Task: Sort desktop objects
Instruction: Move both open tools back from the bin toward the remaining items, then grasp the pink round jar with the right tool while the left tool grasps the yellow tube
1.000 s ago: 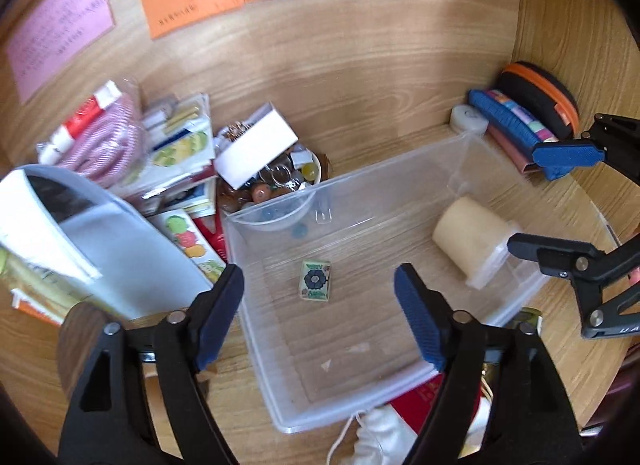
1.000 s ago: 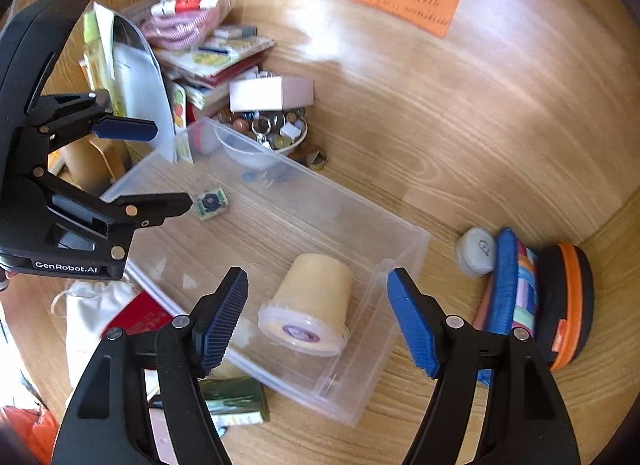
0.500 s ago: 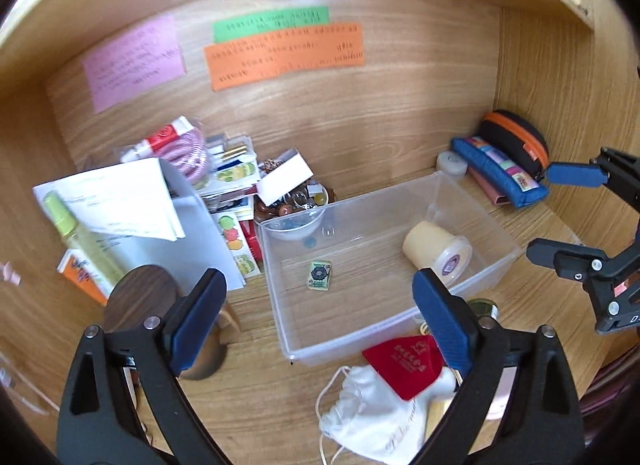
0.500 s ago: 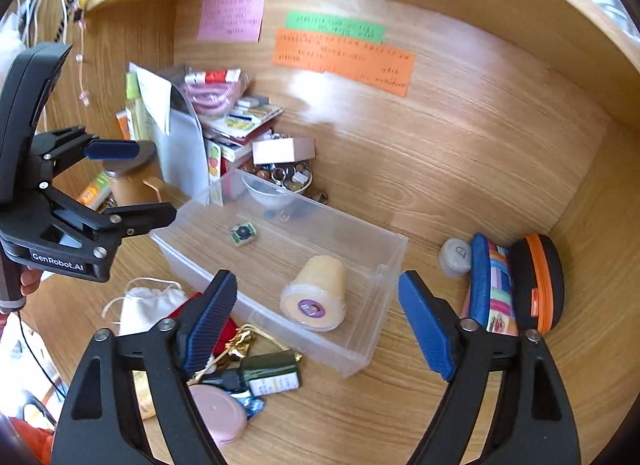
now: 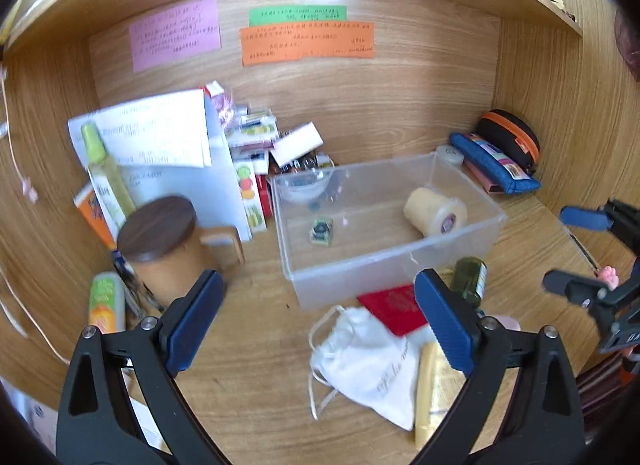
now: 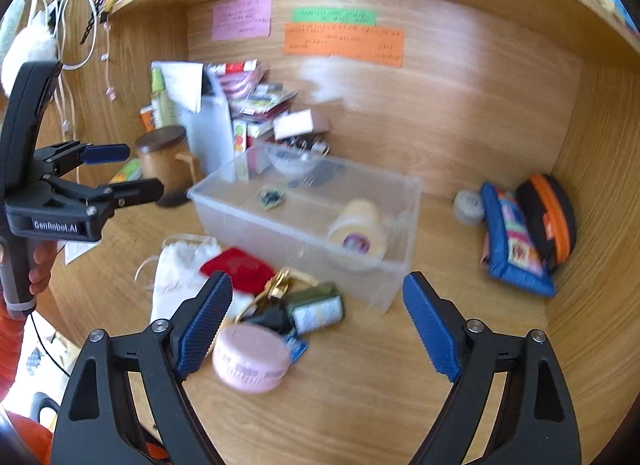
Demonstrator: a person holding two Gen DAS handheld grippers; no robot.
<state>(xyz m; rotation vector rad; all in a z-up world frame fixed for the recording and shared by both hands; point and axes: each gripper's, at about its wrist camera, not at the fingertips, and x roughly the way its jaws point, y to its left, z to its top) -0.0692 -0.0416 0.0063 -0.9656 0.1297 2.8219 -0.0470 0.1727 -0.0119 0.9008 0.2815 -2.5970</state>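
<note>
A clear plastic bin point(image 5: 400, 257) point(image 6: 384, 289) stands mid-desk. It holds a cream jar point(image 5: 435, 212) point(image 6: 358, 229) lying on its side and a small green patterned card point(image 5: 321, 229) point(image 6: 271, 198). My left gripper point(image 5: 316, 315) is open and empty, above the desk in front of the bin; it also shows in the right wrist view point(image 6: 116, 171). My right gripper point(image 6: 316, 325) is open and empty, above the loose items; it also shows in the left wrist view point(image 5: 576, 251).
Before the bin lie a white drawstring pouch point(image 5: 360, 361) point(image 6: 176, 277), a red pouch point(image 5: 394, 307) point(image 6: 236, 267), a green bottle point(image 5: 468, 277) point(image 6: 316, 307), a gold item point(image 5: 434, 385) and a pink round tin point(image 6: 250, 357). A lidded brown mug point(image 5: 164, 249) and papers stand left. Pencil cases point(image 6: 516, 241) lean right.
Both grippers have pulled back and up from the bin, so it looks smaller and the loose items in front have come into view. Both stay open.
</note>
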